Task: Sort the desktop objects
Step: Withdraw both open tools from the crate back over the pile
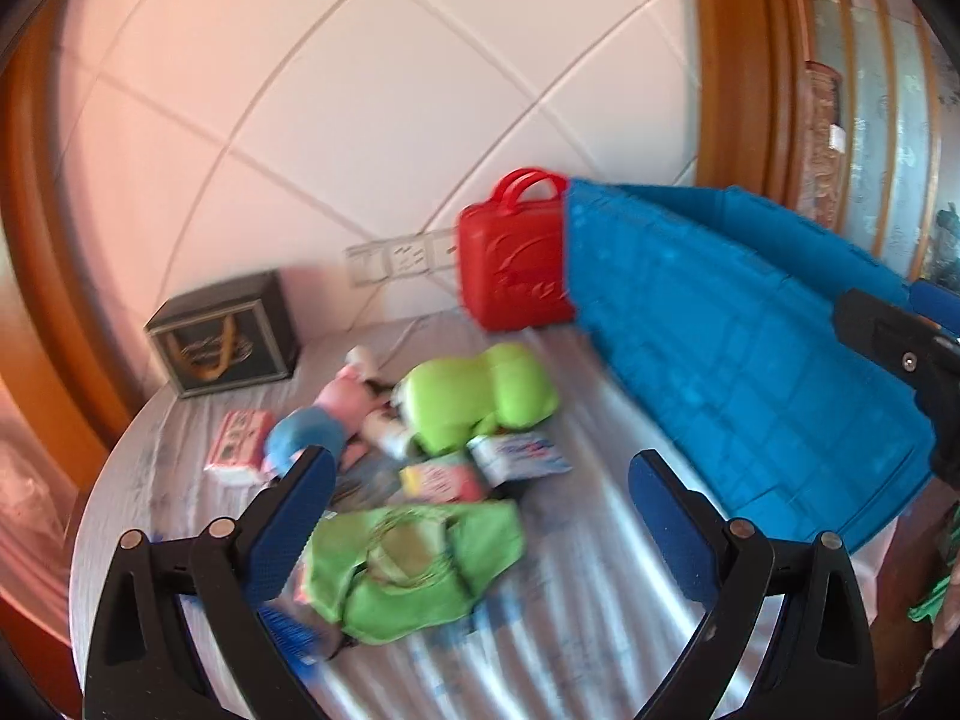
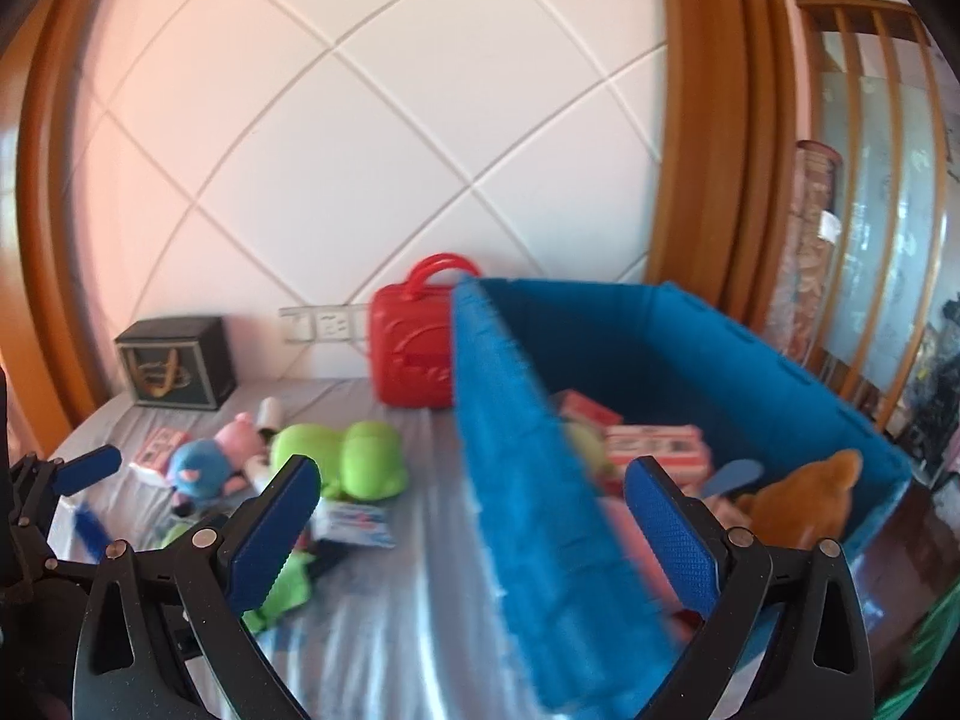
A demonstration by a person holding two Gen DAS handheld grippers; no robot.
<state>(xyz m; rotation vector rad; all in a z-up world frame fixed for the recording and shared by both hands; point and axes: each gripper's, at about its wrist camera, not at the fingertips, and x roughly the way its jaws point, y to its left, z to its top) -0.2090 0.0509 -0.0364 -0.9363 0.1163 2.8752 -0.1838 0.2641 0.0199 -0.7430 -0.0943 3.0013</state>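
Note:
My left gripper [image 1: 480,519] is open and hovers over a crumpled green cloth bag [image 1: 414,564] on the table. Beyond it lie a green plush [image 1: 480,396], a pink-and-blue pig plush [image 1: 324,420] and small printed packs [image 1: 516,456]. My right gripper [image 2: 474,537] is open too, and the near wall of the blue bin [image 2: 528,480] runs between its fingers in that view. Inside the bin are a brown plush [image 2: 804,504] and red-and-white boxes [image 2: 654,444]. Both views are motion-blurred.
A red plastic case [image 1: 516,264] stands against the wall behind the bin. A black box [image 1: 222,336] sits at the back left, with wall sockets [image 1: 396,258] between them. The table [image 1: 600,630] has a shiny grey cover, and wooden frames flank the quilted white wall.

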